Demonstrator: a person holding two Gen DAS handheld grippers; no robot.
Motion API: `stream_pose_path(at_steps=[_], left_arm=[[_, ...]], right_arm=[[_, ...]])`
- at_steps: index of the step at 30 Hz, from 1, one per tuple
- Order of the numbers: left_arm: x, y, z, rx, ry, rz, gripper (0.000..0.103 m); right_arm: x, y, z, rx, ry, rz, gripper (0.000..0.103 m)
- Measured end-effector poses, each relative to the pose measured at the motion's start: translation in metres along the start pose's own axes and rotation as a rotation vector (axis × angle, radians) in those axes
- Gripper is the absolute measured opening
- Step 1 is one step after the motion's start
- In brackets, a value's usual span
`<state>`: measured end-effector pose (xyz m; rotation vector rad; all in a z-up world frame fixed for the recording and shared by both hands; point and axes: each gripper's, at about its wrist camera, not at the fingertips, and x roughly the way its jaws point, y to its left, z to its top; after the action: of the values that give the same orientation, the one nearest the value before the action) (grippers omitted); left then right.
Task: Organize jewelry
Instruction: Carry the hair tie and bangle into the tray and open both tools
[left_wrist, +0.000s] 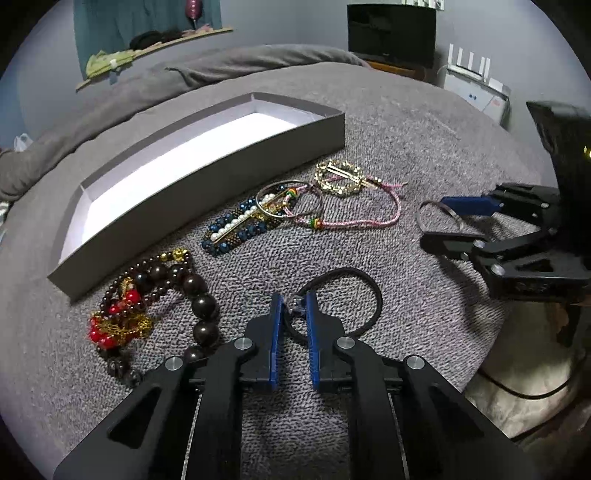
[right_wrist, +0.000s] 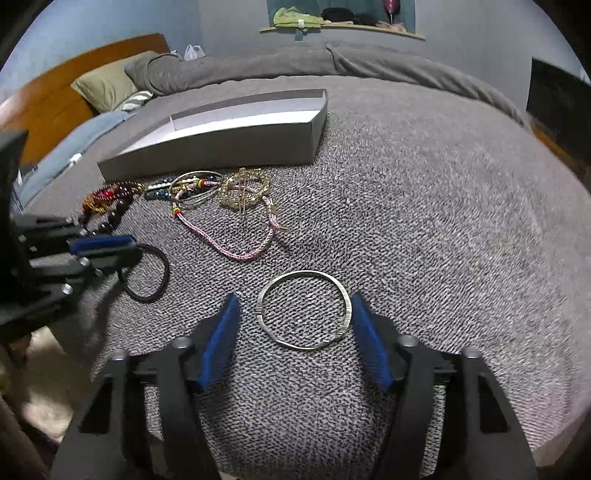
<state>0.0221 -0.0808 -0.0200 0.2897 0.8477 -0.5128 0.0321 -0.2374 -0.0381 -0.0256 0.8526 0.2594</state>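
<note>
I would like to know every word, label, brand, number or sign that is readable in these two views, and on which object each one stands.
No text can be read in either view.
White device with upright antennas: small blue and red marks on its front, too small and blurred to read.
Grey box: no print shows.
Left gripper and right gripper: no lettering shows.

On a grey bed cover (left_wrist: 369, 155), the left gripper (left_wrist: 293, 306) has its blue jaws closed on a black hair tie (left_wrist: 364, 291). Beyond lie dark bead bracelets (left_wrist: 192, 291), a pink cord bracelet (left_wrist: 354, 221) and a long empty grey box (left_wrist: 207, 177). The right gripper (left_wrist: 448, 221) straddles a silver bangle (left_wrist: 424, 214) at right.
</note>
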Motion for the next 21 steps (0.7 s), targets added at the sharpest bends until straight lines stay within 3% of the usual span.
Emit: stream_pose_path(at_steps=[7,11,15,18,21], left_arm=[[-0.040,0.016,0.014,-0.041,-0.111,-0.016,0.013],[-0.064,0.043,0.035,-0.075,-0.180,-0.011,0.013],[-0.078,0.084,0.063,-0.139,-0.236,0.045,0.013],[-0.069,0.125,0.081,-0.232,-0.225,0.041,0.013],[-0.050,0.155,0.093,-0.302,-0.202,0.059,0.013]], right_arm=[[-0.016,-0.002,0.015,0.020,-0.047,0.019,0.051],[-0.024,0.003,0.051,0.001,-0.093,0.050,0.051],[-0.024,0.014,0.101,-0.023,-0.130,0.079,0.051],[-0.014,0.025,0.137,-0.049,-0.171,0.068,0.051],[0.012,0.033,0.168,-0.041,-0.156,0.064,0.051]])
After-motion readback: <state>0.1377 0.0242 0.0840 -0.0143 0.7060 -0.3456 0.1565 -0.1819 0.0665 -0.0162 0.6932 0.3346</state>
